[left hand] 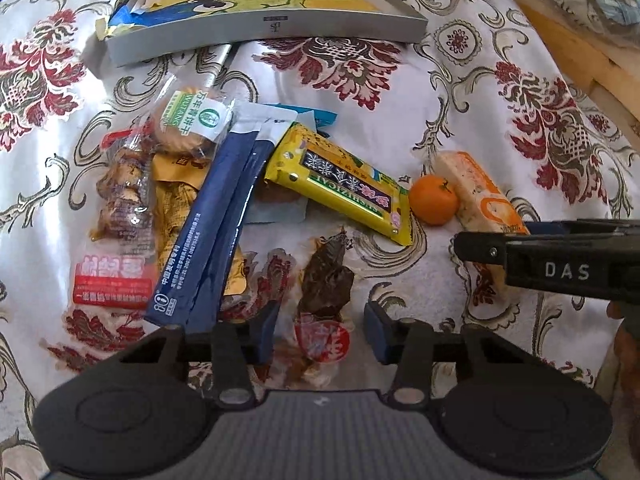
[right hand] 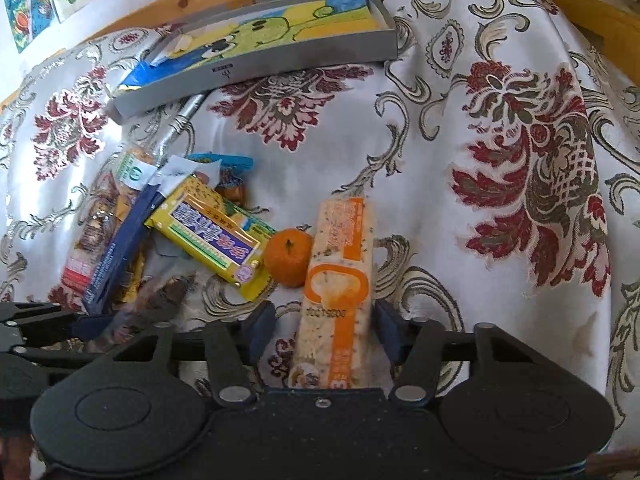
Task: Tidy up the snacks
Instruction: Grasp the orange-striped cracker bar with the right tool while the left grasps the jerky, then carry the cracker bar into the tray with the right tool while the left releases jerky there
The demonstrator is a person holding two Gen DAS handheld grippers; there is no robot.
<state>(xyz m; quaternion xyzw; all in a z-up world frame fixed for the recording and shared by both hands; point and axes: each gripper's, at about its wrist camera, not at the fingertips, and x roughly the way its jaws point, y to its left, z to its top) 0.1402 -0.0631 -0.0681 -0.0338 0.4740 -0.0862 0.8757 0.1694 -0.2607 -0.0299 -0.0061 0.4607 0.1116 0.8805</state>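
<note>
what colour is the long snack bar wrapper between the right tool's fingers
Orange and white wrapper; clearest in the right wrist view.

1. The tangerine (right hand: 289, 255) is taken as landmark; the long cracker bar (right hand: 340, 280) is laid touching its right side.
2. The flat wafer pack (right hand: 212, 236) is laid just left of it.
3. The shallow box (right hand: 256, 46) is set well behind it.

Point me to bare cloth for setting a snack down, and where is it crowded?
Free: the cloth right of the orange-and-white bar, and the strip between the grey box and the snack pile. Crowded: left-centre, where the blue sachets, yellow packet and cookie pack overlap, with the tangerine beside them.
</note>
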